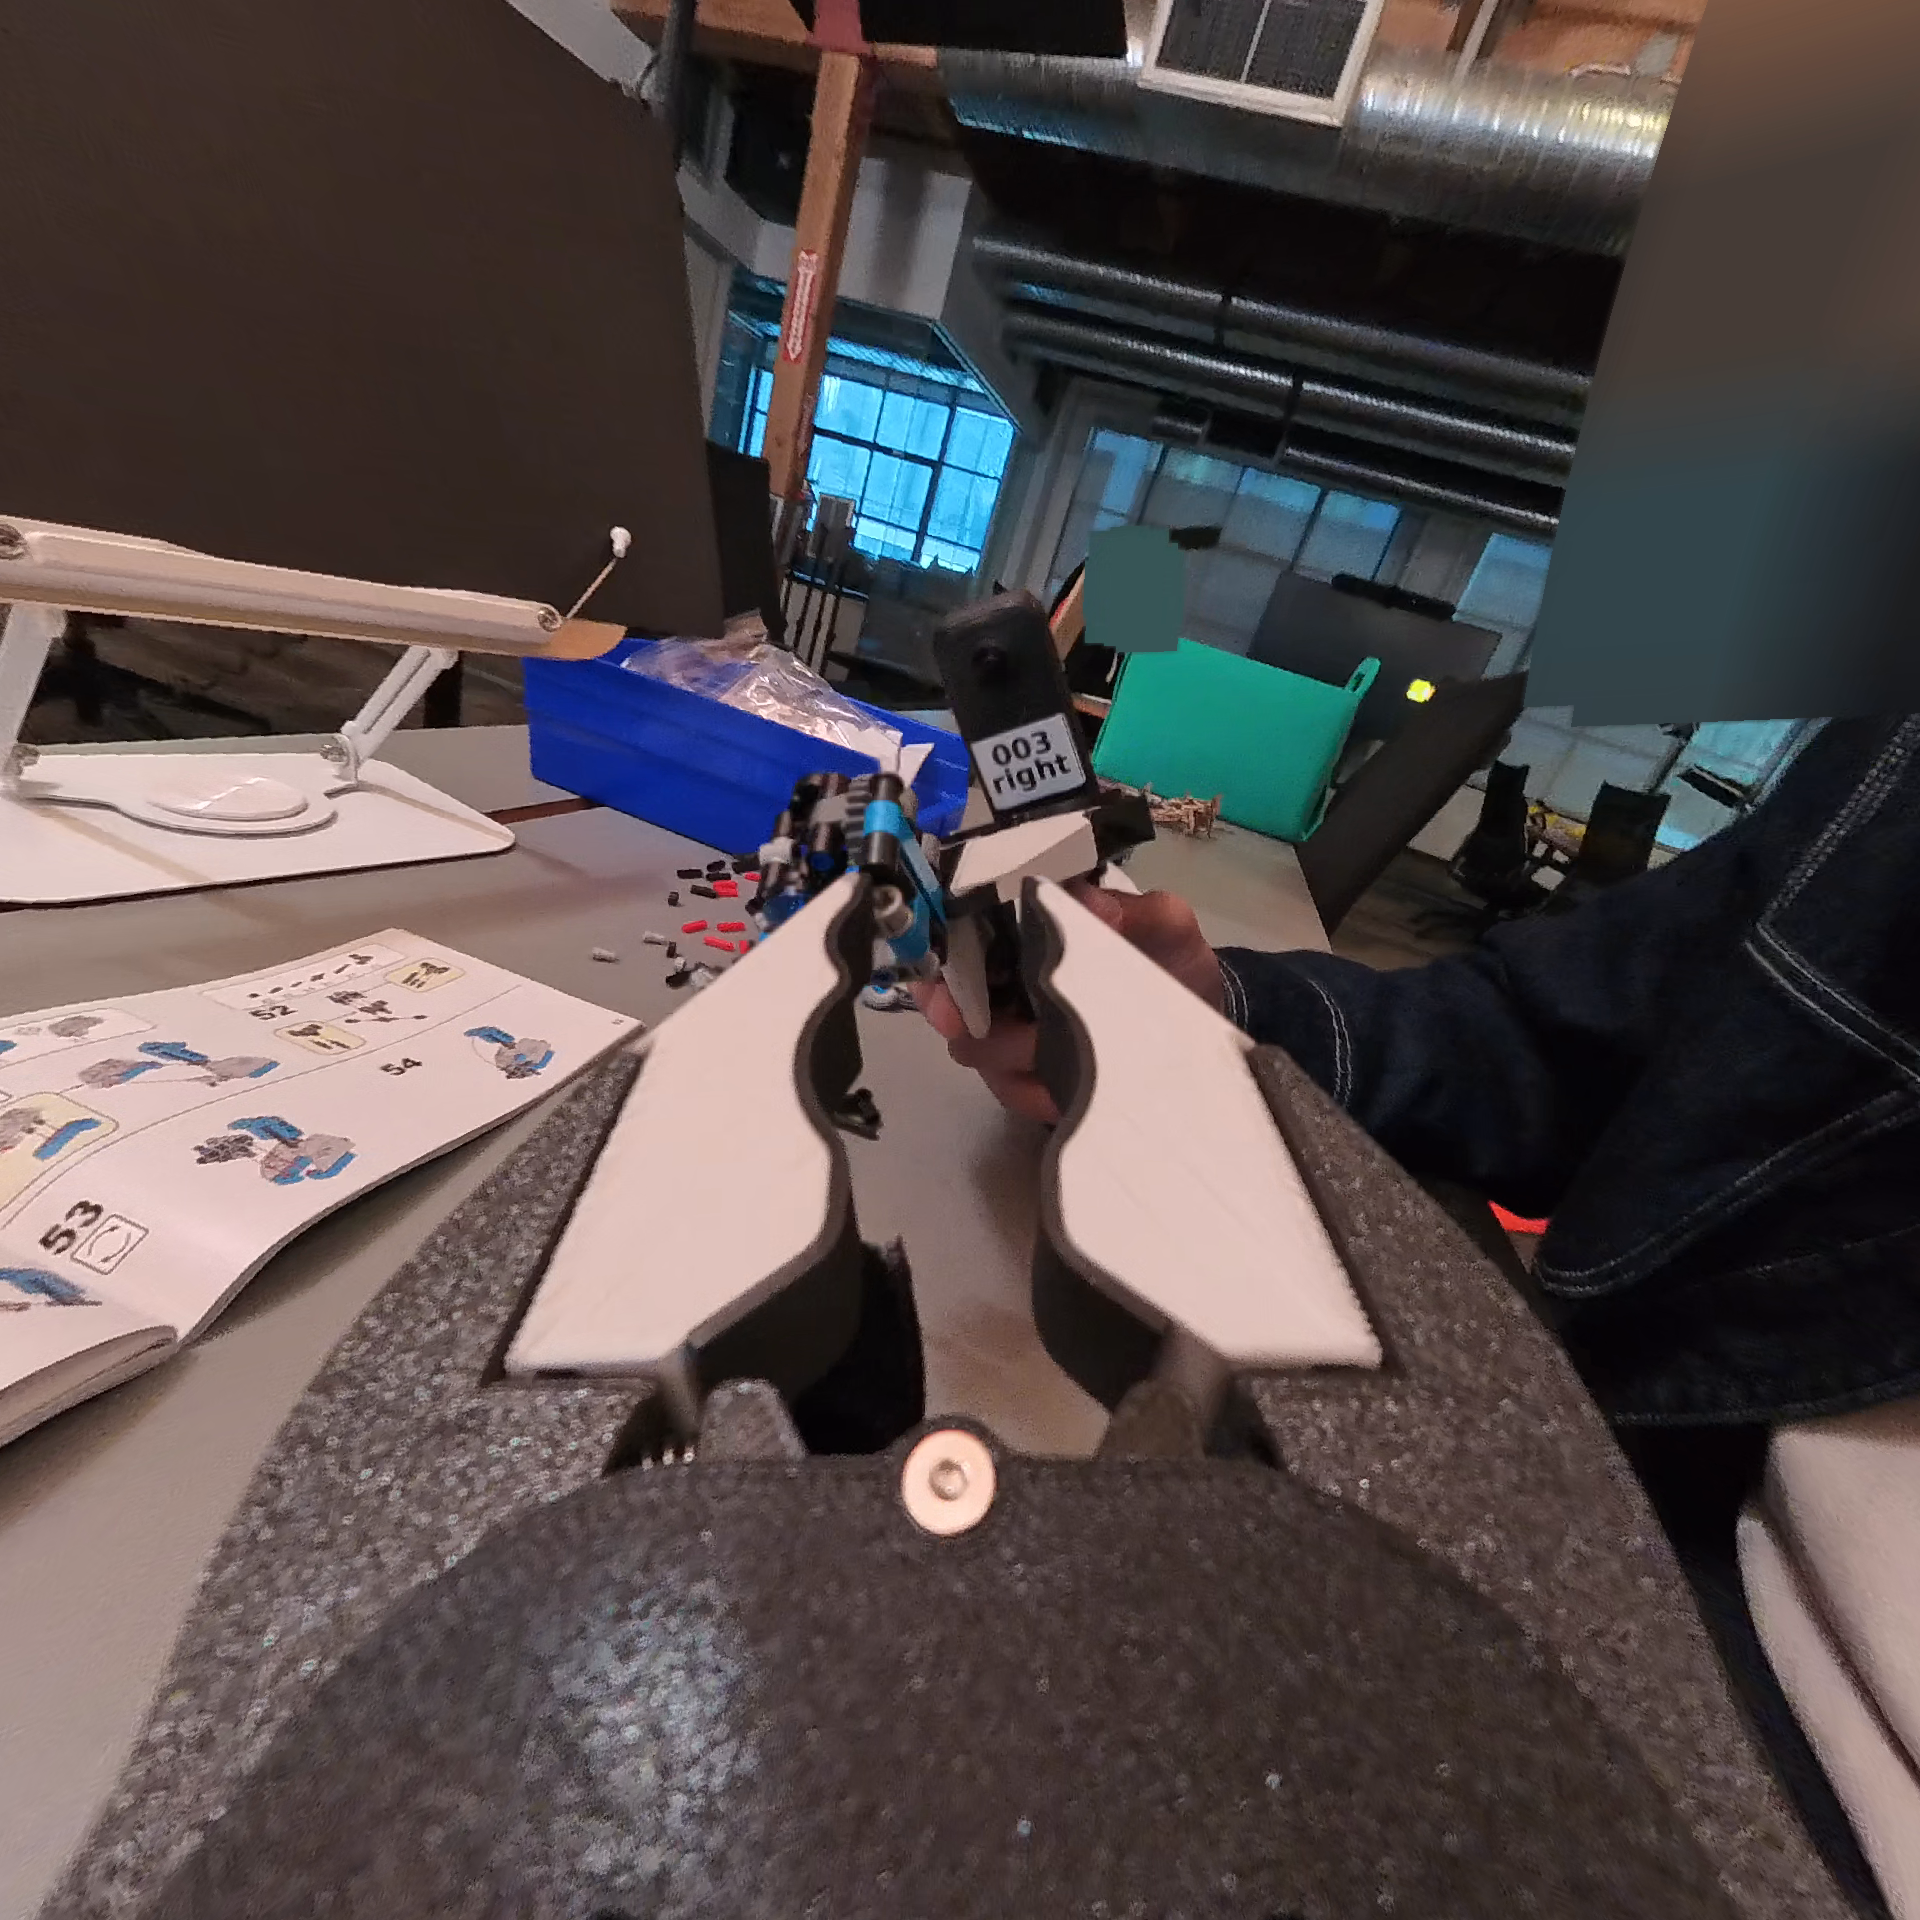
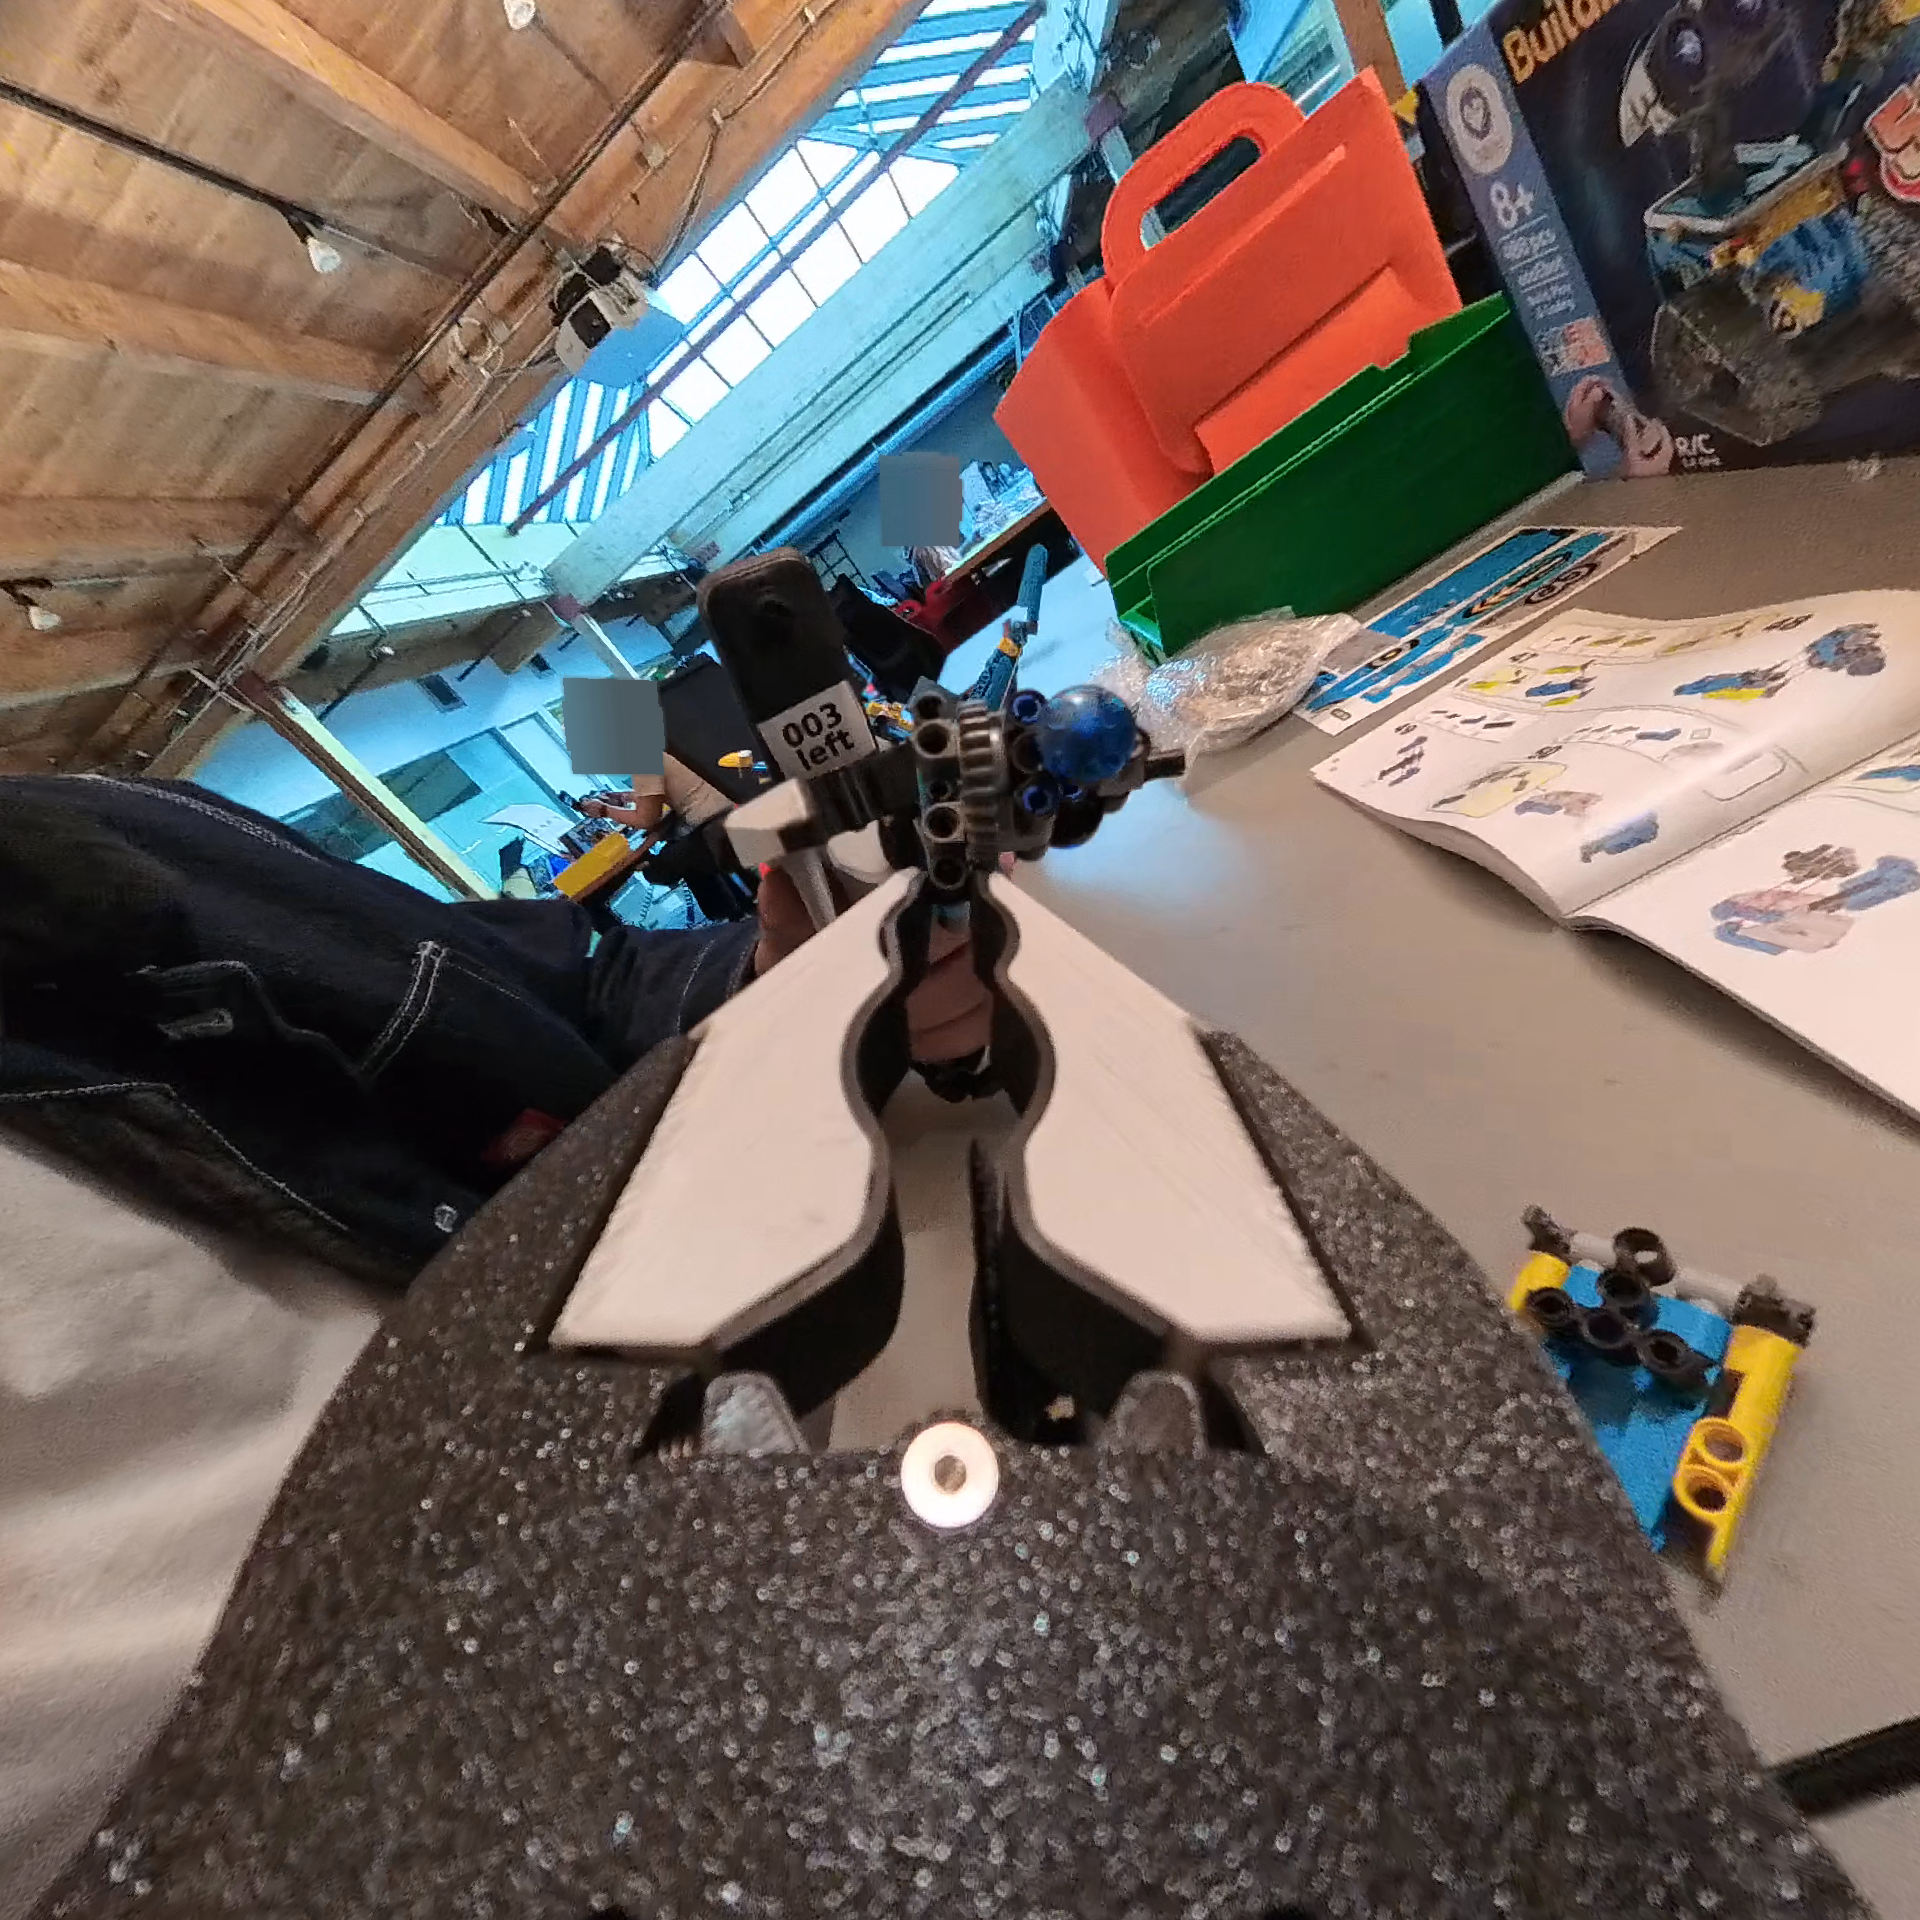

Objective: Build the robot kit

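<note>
A small black and blue brick assembly [image 2: 977,769] with a grey gear and a blue ball is held above the grey table [image 2: 1351,1060]. My right gripper [image 2: 948,883] is shut on its lower black beam. In the left wrist view the assembly [image 1: 873,862] sits at the tips of my left gripper [image 1: 938,888], whose jaws stand apart around its blue end. The right gripper [image 1: 987,914] faces mine from the far side, held by a hand in a denim sleeve. The left gripper also shows in the right wrist view [image 2: 805,842], just left of the assembly.
An open instruction booklet [image 1: 260,1101] lies to the left, with loose red and black pins [image 1: 712,920] and a blue bin [image 1: 665,748] of bags beyond it. A blue and yellow sub-assembly [image 2: 1662,1361] lies at the right. An orange case [image 2: 1247,291], a green bin [image 2: 1351,520] and the kit box [image 2: 1714,208] stand at the back. Less than 4 cm separates the two grippers' tips.
</note>
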`<state>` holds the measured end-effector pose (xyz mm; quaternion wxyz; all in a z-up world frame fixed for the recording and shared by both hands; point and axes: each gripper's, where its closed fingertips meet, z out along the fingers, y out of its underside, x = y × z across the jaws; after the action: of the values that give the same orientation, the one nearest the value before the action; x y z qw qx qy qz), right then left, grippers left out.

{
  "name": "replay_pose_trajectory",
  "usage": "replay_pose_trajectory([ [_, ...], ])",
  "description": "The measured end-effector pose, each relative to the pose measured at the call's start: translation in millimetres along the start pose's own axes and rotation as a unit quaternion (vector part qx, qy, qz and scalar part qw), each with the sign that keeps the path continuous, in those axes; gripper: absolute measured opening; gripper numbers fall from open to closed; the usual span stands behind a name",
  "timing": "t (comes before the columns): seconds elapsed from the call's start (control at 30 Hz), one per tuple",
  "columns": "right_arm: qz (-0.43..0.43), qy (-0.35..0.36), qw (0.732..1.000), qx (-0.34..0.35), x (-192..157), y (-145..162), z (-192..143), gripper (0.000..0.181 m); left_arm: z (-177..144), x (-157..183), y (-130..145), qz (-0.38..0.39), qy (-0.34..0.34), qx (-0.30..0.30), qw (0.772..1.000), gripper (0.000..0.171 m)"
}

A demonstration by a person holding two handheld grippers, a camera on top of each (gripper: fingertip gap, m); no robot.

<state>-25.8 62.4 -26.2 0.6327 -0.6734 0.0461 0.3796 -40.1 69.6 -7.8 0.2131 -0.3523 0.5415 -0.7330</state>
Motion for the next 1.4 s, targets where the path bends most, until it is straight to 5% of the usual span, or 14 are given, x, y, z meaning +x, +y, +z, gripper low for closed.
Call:
replay_pose_trajectory([
  [0.17,-0.011,0.007,1.000,-0.008,2.4,4.6,2.9,0.006,-5.4,-15.3,-1.9,0.003,-0.042,0.004,0.999,0.024],
  [0.93,-0.031,-0.007,0.998,-0.047,-5.6,21.1,12.5,0.007,-4.0,-1.0,6.4,0.029,0.001,-0.033,0.999,0.008],
  [1.1,-0.178,0.075,0.972,-0.135,15.3,33.5,-4.4,0.012,-12.3,-4.9,38.8,0.108,-0.003,-0.151,0.983,0.006],
  [1.2,-0.269,0.040,0.954,-0.128,-5.1,31.8,-9.0,0.017,-16.2,-3.1,60.6,0.135,0.014,-0.212,0.968,0.006],
  [1.4,-0.281,0.019,0.948,-0.147,-5.2,53.7,1.1,0.011,-12.0,10.8,67.3,0.102,0.060,-0.210,0.970,0.006],
])
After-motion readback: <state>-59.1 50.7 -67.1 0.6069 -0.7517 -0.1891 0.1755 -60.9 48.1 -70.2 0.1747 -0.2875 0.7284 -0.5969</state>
